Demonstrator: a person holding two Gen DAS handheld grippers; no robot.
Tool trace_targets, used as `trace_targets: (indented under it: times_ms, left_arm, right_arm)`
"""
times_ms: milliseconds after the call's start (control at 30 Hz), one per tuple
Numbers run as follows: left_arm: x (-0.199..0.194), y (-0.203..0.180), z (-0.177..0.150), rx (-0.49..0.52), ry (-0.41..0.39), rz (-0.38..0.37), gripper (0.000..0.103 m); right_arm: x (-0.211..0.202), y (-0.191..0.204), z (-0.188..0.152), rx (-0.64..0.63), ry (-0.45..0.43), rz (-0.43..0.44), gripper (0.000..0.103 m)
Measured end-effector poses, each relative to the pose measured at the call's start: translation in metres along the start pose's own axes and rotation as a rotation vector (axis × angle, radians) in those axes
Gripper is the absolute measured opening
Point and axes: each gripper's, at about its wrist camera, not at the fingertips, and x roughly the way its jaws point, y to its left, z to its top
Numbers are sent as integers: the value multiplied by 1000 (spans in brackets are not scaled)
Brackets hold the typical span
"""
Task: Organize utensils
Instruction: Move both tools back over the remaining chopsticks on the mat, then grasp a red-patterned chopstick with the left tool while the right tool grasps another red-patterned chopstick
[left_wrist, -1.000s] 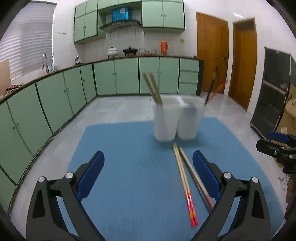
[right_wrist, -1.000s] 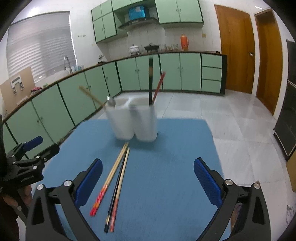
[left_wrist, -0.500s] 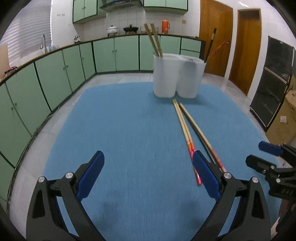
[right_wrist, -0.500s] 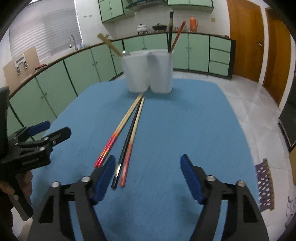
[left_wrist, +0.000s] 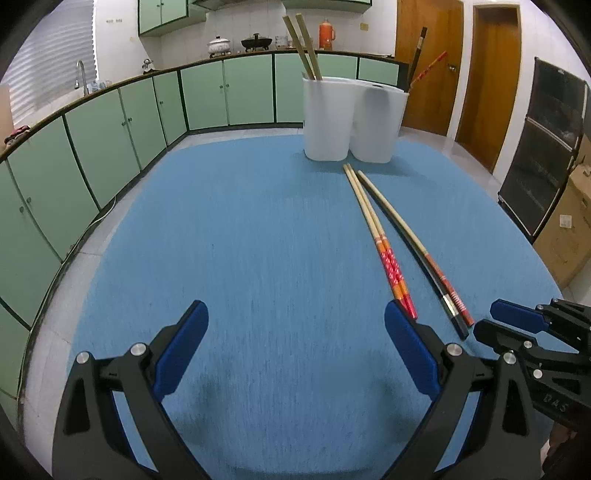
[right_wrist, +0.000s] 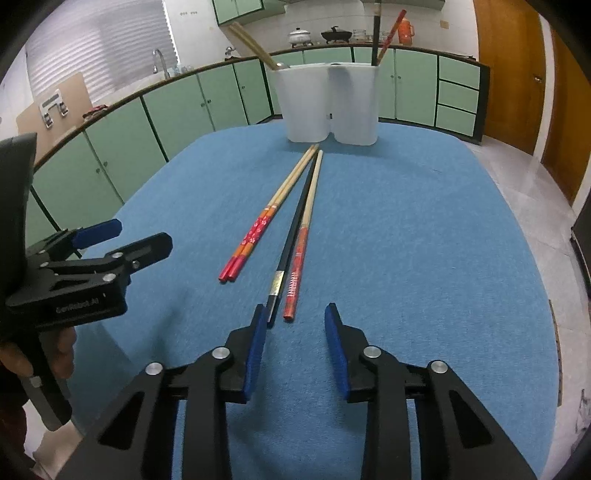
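Two white holder cups (left_wrist: 351, 118) (right_wrist: 328, 107) stand joined at the far end of the blue mat (left_wrist: 258, 240), with chopsticks upright in them. On the mat lie a red-patterned chopstick pair (left_wrist: 384, 254) (right_wrist: 258, 229), a black chopstick (right_wrist: 291, 236) and a red-ended single chopstick (left_wrist: 432, 258) (right_wrist: 301, 243). My right gripper (right_wrist: 295, 317) (left_wrist: 485, 318) sits low at the near ends of the black and single chopsticks. Its jaws are closing, and the pads press on nothing. My left gripper (left_wrist: 295, 332) (right_wrist: 144, 234) stands wide open over bare mat, left of the pair.
Green kitchen cabinets (left_wrist: 110, 122) curve around the left and back. Wooden doors (left_wrist: 491, 77) and a dark cabinet (left_wrist: 543, 147) stand to the right, with a cardboard box (left_wrist: 569, 229) beside it. A hand (right_wrist: 22, 354) holds the left gripper's handle.
Both grippers have come down toward the mat and tilted more downward. The right gripper's jaws have narrowed from wide open, and it has moved up to the chopsticks' near ends.
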Motion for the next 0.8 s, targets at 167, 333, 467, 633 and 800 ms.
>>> trace_targets:
  times_ms: [167,333,467,633,800]
  left_arm:
    - [1,-1,-3,0,10,-2,93]
    - [1,0,-2,-2,10,-3,93]
    - [2,-1,-2,-4,11,-8,93]
    - [2,-1,-2,3,13,-8,94]
    - [5,-1,-1,-2,21,-11,94]
  right_arm:
    - [6,3,-2,-7,2,-7,22]
    - [7,7,-1,-11,-10,-7,16]
    - [9,10,-1,-22,-14,-17,15]
    - [8,5,-4,-22,8,-29,13]
    - [6,4,-5,-19,5,-30,13]
